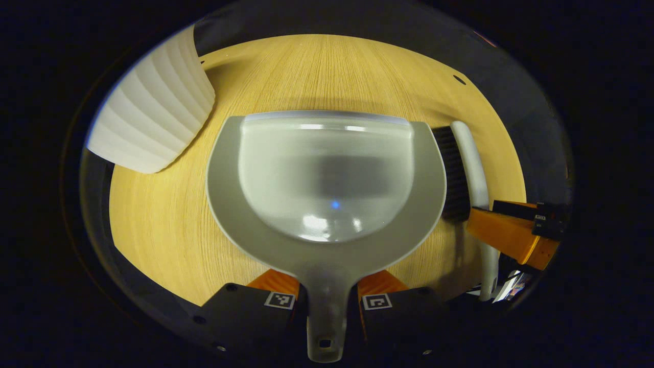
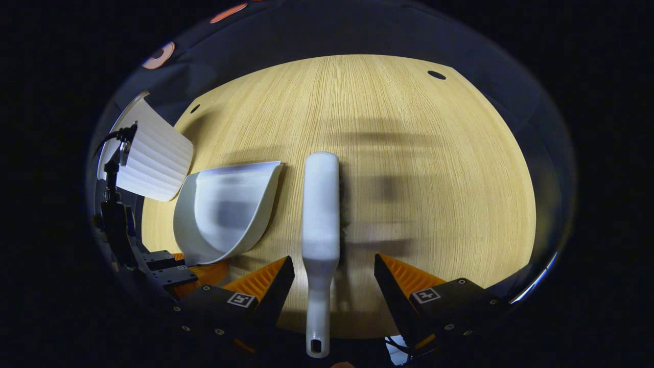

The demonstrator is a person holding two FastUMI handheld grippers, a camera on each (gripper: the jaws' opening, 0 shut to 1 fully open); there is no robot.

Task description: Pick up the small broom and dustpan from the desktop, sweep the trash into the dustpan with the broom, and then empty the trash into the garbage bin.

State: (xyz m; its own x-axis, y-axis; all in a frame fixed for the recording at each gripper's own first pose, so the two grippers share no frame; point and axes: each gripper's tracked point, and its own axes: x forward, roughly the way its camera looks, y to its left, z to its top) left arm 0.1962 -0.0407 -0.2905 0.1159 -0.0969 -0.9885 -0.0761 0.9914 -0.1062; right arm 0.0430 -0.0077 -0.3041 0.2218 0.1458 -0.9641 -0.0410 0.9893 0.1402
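Note:
The grey dustpan [image 1: 327, 174] lies flat on the wooden desktop [image 1: 168, 230], its mouth facing away from me. My left gripper [image 1: 328, 282] is shut on the dustpan's handle, one orange finger pressing each side. The white small broom [image 2: 321, 214] lies on the desk just right of the dustpan [image 2: 225, 209], with its dark bristles [image 1: 452, 174] toward the pan. My right gripper [image 2: 333, 260] stands open, a finger on either side of the broom's handle with a gap on both sides. In the left gripper view the right gripper [image 1: 506, 232] shows beside the broom [image 1: 472, 158].
A white ribbed garbage bin [image 1: 153, 112] stands on the desk at the far left, close to the dustpan's left rim; it is also at the left in the right gripper view [image 2: 153, 161]. Bare wood stretches beyond and to the right of the broom [image 2: 434, 194].

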